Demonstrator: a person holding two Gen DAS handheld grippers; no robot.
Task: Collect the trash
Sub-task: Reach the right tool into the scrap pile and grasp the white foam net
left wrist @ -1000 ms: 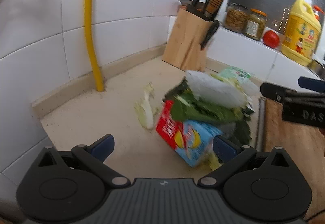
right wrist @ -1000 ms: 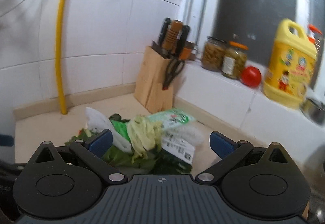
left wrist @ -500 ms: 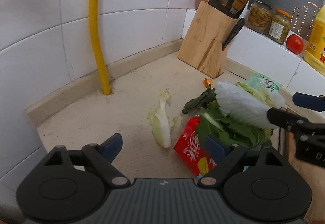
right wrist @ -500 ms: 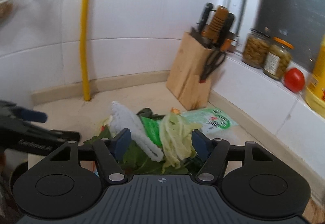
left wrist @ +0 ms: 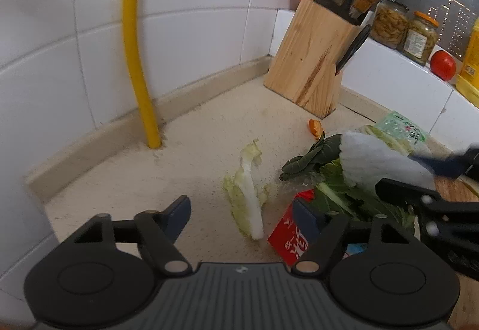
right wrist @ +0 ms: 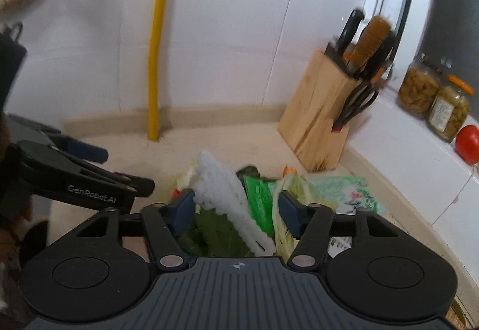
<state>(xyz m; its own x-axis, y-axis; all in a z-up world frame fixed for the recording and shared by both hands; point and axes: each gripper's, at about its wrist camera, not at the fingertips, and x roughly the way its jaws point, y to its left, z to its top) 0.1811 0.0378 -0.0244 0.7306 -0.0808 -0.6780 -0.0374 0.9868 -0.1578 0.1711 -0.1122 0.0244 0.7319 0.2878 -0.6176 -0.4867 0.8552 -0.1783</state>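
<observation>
White tiles and a yellow pipe (left wrist: 136,45) back a speckled beige worktop (left wrist: 185,150), a wooden knife block (left wrist: 311,60) in the corner. The trash pile (left wrist: 353,180) sits mid-worktop: dark greens, a white foam net (right wrist: 230,201), a red carton (left wrist: 290,237). A loose cabbage leaf (left wrist: 245,195) lies just beside it. The left claw (left wrist: 241,214) is closing, leaf between its fingers but pads not touching. The right claw (right wrist: 236,208) is closing around the foam net and greens, not yet pinching.
</observation>
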